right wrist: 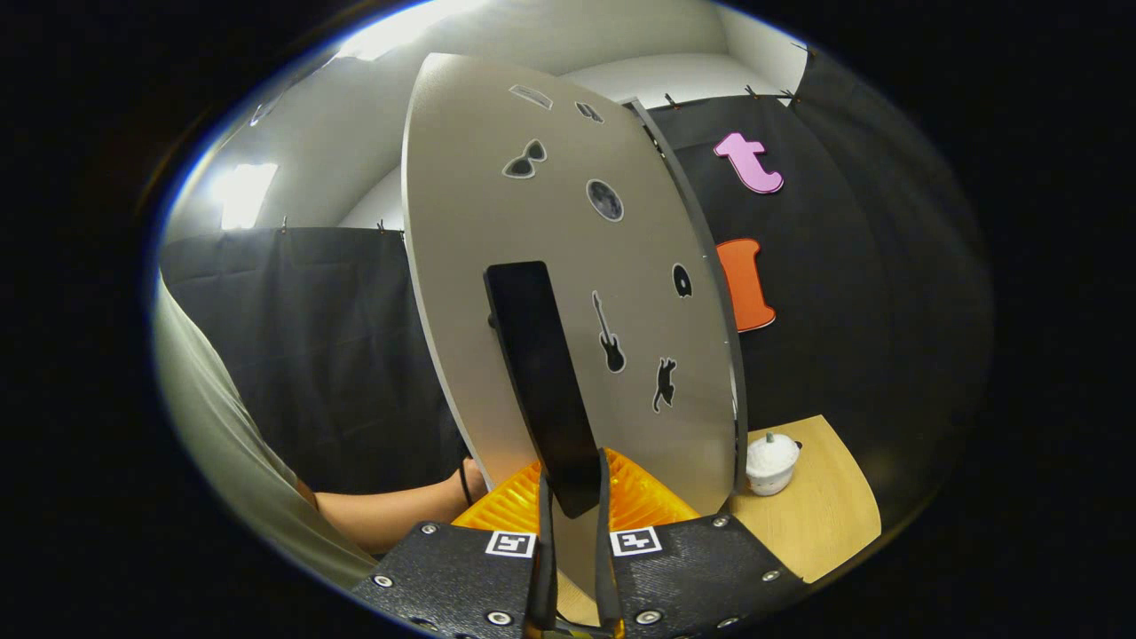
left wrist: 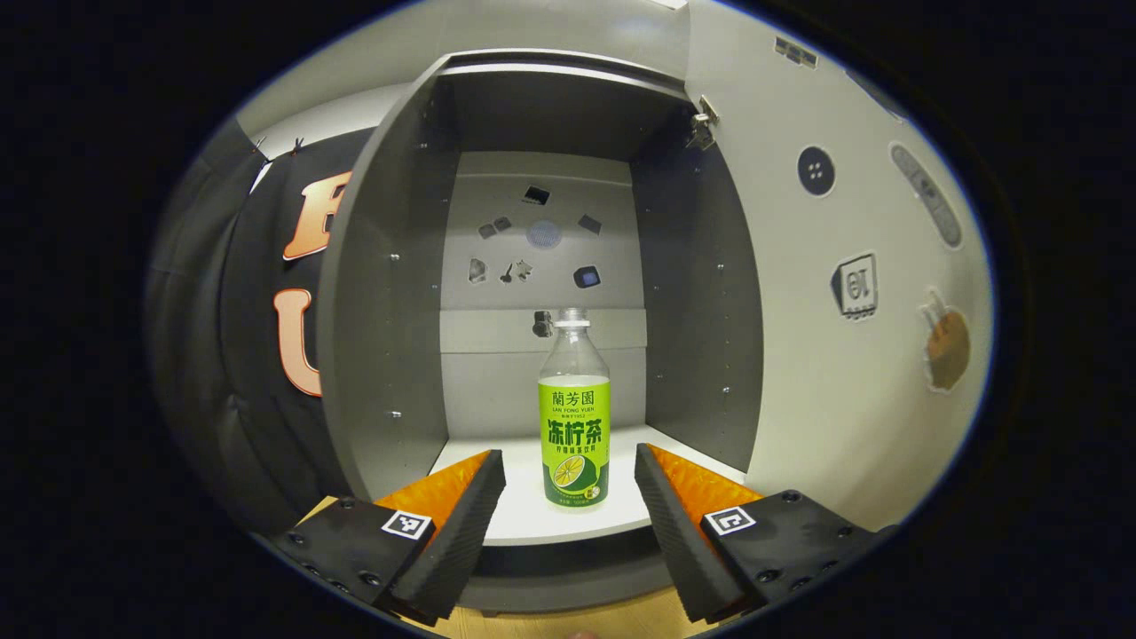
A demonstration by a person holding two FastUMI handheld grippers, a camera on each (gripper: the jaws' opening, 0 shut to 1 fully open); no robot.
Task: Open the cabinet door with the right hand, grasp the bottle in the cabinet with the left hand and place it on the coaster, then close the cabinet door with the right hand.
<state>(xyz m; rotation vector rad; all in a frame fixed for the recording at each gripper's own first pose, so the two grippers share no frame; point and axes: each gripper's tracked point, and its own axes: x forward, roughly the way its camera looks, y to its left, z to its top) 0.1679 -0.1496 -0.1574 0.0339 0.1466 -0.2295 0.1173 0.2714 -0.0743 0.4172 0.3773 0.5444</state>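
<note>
Right claw (right wrist: 572,497) clamps the grey door's black handle (right wrist: 543,382), holding it wide; left claw (left wrist: 568,506), spread open, frames the green-labelled clear bottle (left wrist: 574,417) low centre, ready to grasp.

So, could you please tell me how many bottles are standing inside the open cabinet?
1. The bottle stands upright on the cabinet floor near its front edge, centred ahead of the left gripper; nothing else stands beside it.

Small white lidded cup (right wrist: 770,463) stands on the wooden table (right wrist: 825,510), near its edge. A person's sleeve (right wrist: 209,426) and forearm (right wrist: 390,515) at left.
</note>
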